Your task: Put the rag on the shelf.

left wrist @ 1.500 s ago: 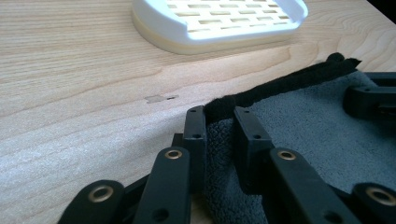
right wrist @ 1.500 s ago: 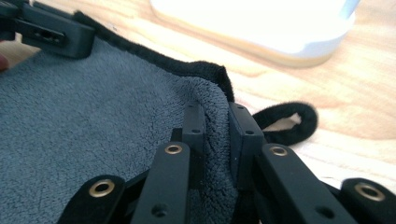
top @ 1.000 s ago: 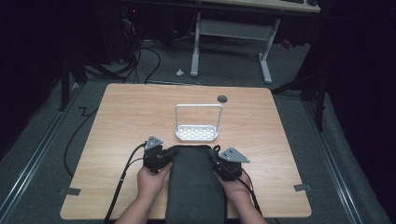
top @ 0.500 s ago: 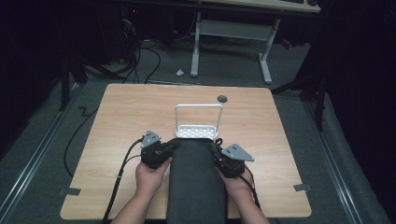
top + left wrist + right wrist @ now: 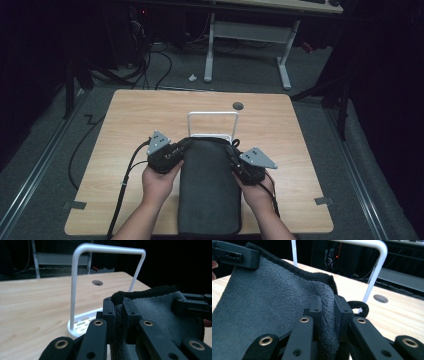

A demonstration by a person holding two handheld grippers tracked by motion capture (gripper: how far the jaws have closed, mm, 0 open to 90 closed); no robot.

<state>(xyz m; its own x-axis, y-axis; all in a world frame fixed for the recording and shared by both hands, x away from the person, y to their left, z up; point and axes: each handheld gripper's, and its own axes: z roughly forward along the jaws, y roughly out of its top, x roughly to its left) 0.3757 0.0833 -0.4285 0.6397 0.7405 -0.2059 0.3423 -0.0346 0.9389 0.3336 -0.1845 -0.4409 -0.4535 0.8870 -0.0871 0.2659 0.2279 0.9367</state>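
Observation:
A dark grey towel [image 5: 209,185] hangs stretched between my two grippers, its far edge lifted above the wooden table [image 5: 125,120] and its near end trailing toward the person. My left gripper [image 5: 176,149] is shut on the towel's far left corner [image 5: 119,305]. On the far right corner [image 5: 327,308] my right gripper [image 5: 234,151] is shut, a small black loop [image 5: 359,307] dangling beside it. Just beyond the towel's far edge stands a white wire rack [image 5: 212,125], an upright arch [image 5: 107,247] on a slotted oval base [image 5: 80,323].
A round dark grommet hole [image 5: 238,105] sits near the table's far edge. Black cables [image 5: 125,185] trail from the left gripper over the near left table edge. A white desk frame [image 5: 245,45] and cables lie on the floor beyond the table.
Both grippers have risen with the towel's far edge, which now partly covers the rack's base; the towel hangs more stretched than before.

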